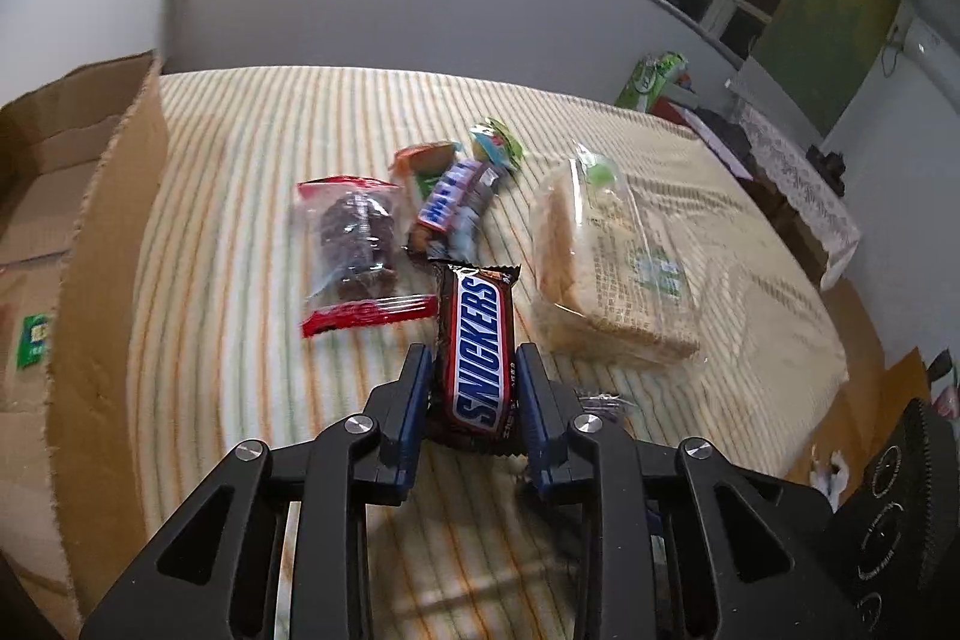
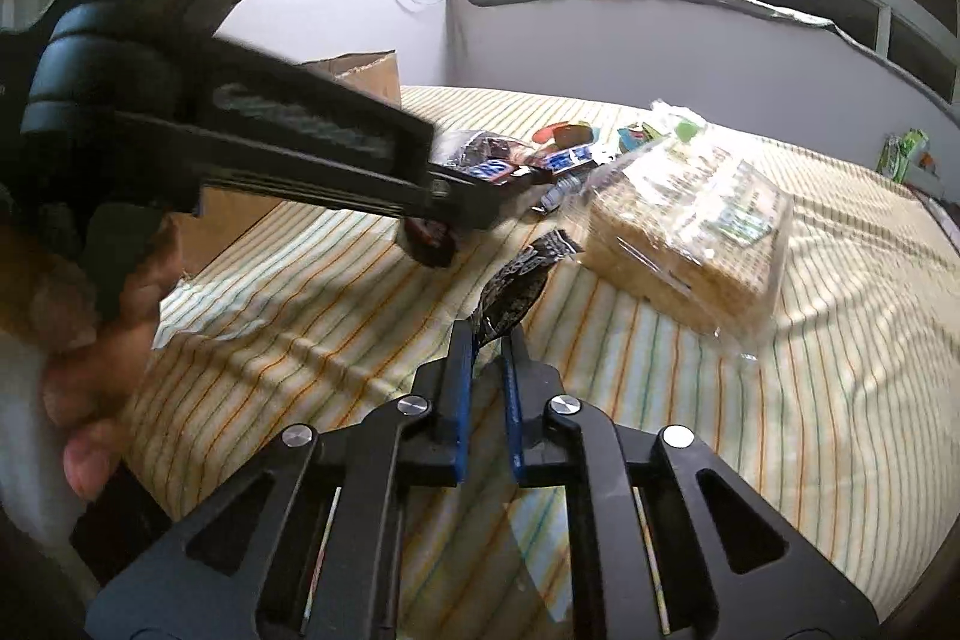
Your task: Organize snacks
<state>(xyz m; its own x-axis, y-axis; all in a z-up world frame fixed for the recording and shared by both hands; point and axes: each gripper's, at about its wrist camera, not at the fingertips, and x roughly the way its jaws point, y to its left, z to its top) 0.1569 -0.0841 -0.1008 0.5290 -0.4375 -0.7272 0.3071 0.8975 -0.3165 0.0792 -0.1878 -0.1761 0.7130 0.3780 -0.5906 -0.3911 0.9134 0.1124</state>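
Snickers bar [image 1: 478, 353] lay with its long axis running straight out from the left gripper [image 1: 474, 370], whose fingers [image 1: 414, 388] pinched its near half from both sides, above the striped bed [image 1: 252, 196]. Right gripper [image 2: 489, 340] had its fingers pressed onto the tail of a dark wrapper [image 2: 519, 280]. Remaining snacks, including a bagged sandwich [image 1: 612, 256], lay beyond; the cardboard box [image 1: 102, 220] stood to the left, nearer the left gripper, probably the destination.

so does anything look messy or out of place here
Nothing spilled or torn. The snacks lie in a loose heap on the striped cloth, with the blue bar resting across other wrappers. The Snickers bar and a small dark packet are each pinched between gripper fingers.
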